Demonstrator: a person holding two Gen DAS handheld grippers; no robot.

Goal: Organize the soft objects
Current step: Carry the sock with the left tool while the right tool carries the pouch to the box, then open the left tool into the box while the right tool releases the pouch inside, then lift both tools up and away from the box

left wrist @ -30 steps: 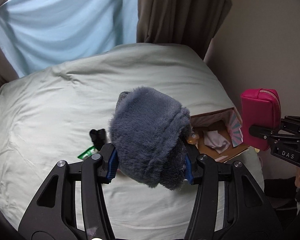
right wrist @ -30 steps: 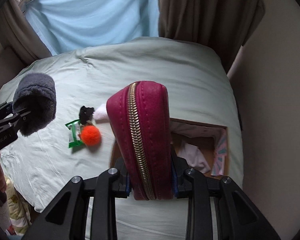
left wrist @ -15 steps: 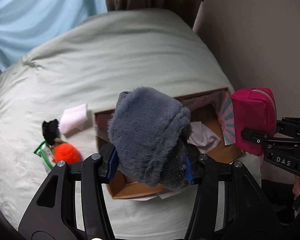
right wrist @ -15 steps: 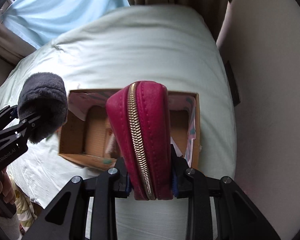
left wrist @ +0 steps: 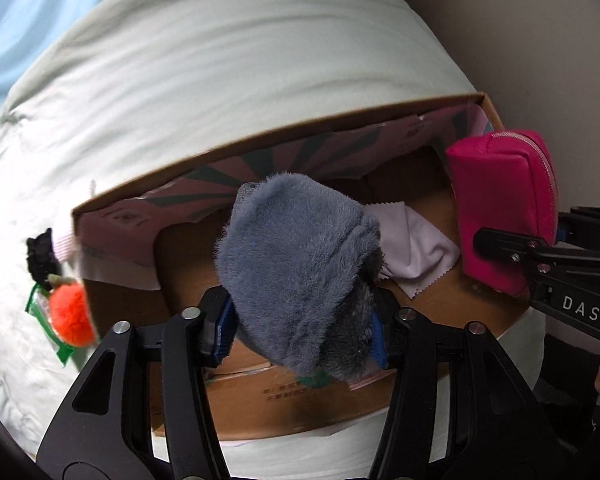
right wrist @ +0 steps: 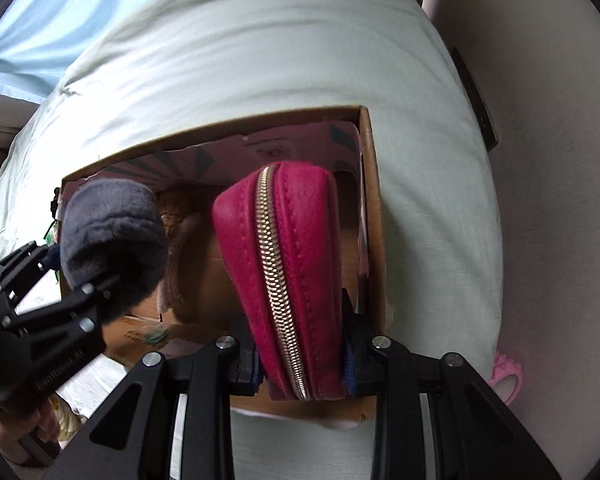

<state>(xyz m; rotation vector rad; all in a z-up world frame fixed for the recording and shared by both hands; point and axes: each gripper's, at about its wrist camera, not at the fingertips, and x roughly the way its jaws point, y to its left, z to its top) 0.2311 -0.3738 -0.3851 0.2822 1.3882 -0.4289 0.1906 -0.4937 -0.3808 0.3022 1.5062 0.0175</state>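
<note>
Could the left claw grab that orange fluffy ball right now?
Probably not as things stand. The left claw is shut on the grey fuzzy item above the cardboard box, so it has no free grip. The orange ball lies outside the box, to its left.

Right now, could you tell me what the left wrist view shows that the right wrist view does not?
Only the left wrist view shows the orange pompom and the white cloth in the box. Only the right wrist view shows the pouch's gold zipper. Both show the cardboard box, the grey fuzzy item in the left gripper, and the pink pouch in the right gripper.
</note>
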